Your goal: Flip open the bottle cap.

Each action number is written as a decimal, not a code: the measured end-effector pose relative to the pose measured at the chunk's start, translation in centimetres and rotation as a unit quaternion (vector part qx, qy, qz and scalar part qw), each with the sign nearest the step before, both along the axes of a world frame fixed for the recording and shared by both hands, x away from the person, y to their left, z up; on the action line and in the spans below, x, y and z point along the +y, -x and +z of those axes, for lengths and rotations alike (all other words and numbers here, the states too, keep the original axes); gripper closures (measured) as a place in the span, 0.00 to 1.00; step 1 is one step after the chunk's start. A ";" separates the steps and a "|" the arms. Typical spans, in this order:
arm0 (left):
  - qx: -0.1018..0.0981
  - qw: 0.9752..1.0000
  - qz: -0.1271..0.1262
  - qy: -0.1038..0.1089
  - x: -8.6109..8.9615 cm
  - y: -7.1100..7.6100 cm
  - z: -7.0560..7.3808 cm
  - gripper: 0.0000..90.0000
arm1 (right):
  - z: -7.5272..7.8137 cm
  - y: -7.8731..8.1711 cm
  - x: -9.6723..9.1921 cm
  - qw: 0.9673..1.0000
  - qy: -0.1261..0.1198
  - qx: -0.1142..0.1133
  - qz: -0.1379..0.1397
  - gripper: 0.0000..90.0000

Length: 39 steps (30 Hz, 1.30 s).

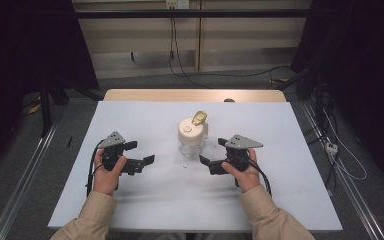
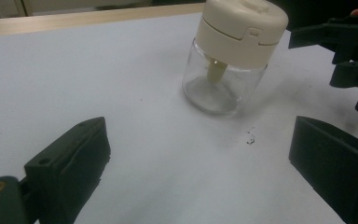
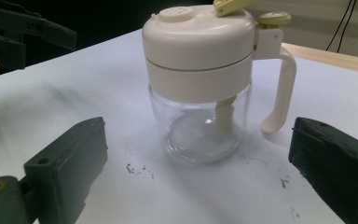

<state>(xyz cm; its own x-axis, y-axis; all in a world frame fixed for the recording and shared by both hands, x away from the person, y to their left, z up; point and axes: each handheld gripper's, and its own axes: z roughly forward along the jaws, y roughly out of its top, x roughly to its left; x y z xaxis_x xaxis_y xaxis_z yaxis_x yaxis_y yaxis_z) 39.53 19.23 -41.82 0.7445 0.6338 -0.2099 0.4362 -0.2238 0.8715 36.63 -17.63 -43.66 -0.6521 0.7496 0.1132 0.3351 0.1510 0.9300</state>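
Note:
A clear glass jar with a cream lid, a handle and a yellow lever [image 1: 192, 135] [image 2: 228, 60] [image 3: 205, 84] stands upright in the middle of the white table cover [image 1: 145, 200]. My left gripper [image 1: 141, 154] is open to the jar's left, its jaws wide apart and nothing between them. To the jar's right my right gripper [image 1: 212, 154] is open as well, pointing at the jar from close by. In the left gripper view the right gripper's black jaws [image 2: 345, 51] appear beyond the jar. The left gripper's jaws [image 3: 14, 37] show at the upper left of the right gripper view.
Small dark specks [image 1: 184, 165] [image 2: 250, 136] [image 3: 137, 169] lie on the cover in front of the jar. A wooden table edge [image 1: 195, 95] runs along the back. Cables [image 1: 340, 160] trail over the floor at the right, and a metal rail [image 1: 20, 185] runs along the left.

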 end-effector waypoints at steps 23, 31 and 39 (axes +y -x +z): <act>-0.006 1.000 0.006 -0.001 1.0 0.9 -0.7 0.05 | -0.2 3.4 -3.0 1.000 0.012 -0.005 -0.009 0.05; -0.007 1.000 0.001 -0.001 1.3 1.2 -1.0 0.05 | -0.4 4.5 -4.0 1.000 0.022 -0.007 -0.014 0.05; -0.008 1.000 0.007 0.007 1.8 1.5 -1.0 0.05 | -0.6 5.6 -5.1 0.999 0.035 -0.013 -0.023 0.06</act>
<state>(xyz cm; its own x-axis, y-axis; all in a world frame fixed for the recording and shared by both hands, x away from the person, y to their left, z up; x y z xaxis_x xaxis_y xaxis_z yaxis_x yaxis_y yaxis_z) 38.05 21.03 -42.83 0.7393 0.6407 -0.2070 0.4255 -0.2062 0.8812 30.99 -22.69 -44.23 -0.6192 0.7840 0.0439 0.3199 0.2008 0.9259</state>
